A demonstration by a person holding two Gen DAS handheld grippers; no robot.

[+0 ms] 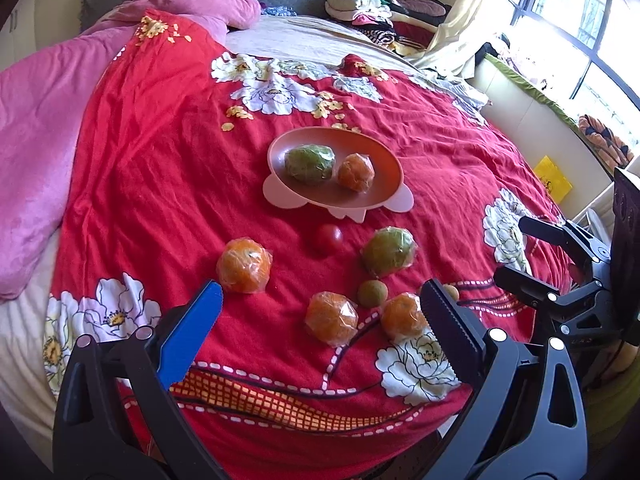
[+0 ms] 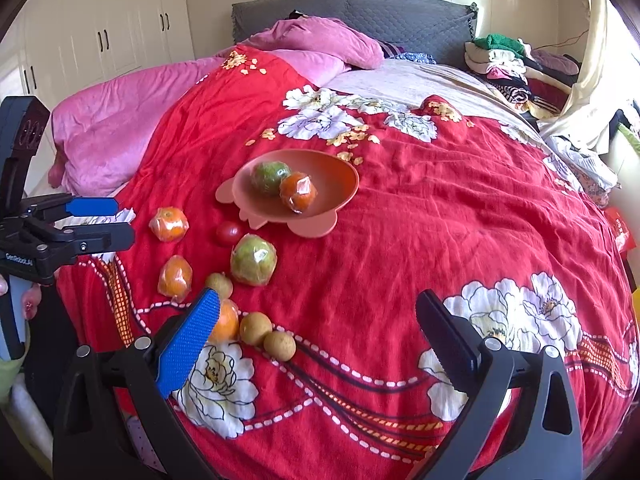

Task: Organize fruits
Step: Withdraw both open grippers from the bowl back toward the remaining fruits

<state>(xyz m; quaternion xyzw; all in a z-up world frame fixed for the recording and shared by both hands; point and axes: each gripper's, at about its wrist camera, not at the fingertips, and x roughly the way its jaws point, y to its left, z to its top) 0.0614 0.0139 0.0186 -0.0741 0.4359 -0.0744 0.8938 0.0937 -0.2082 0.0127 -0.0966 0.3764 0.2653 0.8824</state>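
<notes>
Bed covered by a red floral quilt [image 1: 168, 168]. A shallow salmon-pink plastic dish [image 1: 276, 152] with scalloped feet sits mid-quilt. In it: one plastic-wrapped green citrus [image 1: 310, 162] and one plastic-wrapped orange [image 1: 355, 171], just beside each other.

Loose fruit lies on the quilt nearer the cameras than the dish:
- small red tomato [image 1: 328, 238], just in front of the dish
- second wrapped green citrus [image 1: 388, 250], right of the tomato
- wrapped orange at left [image 1: 244, 266], apart from the others
- two more wrapped oranges, one central [image 1: 331, 318], one [image 1: 402, 316] against the left gripper's black finger
- small round brownish-green fruit [image 1: 372, 293] between those two; in the right wrist view two further small tan fruits [image 2: 255, 328] [image 2: 280, 345] lie touching, nearest the camera.

Left gripper [image 1: 320, 320]: jaws wide, nothing between them, hovering over the near fruit cluster. One finger blue-padded, the other black.

Right gripper [image 2: 318, 338]: jaws wide, empty, over bare quilt to the right of the fruit; its blue pad overlaps an orange in view.

Pink blanket [image 1: 36, 120] bunched on the left; folded clothes [image 1: 372, 4] stacked by the grey headboard.
</notes>
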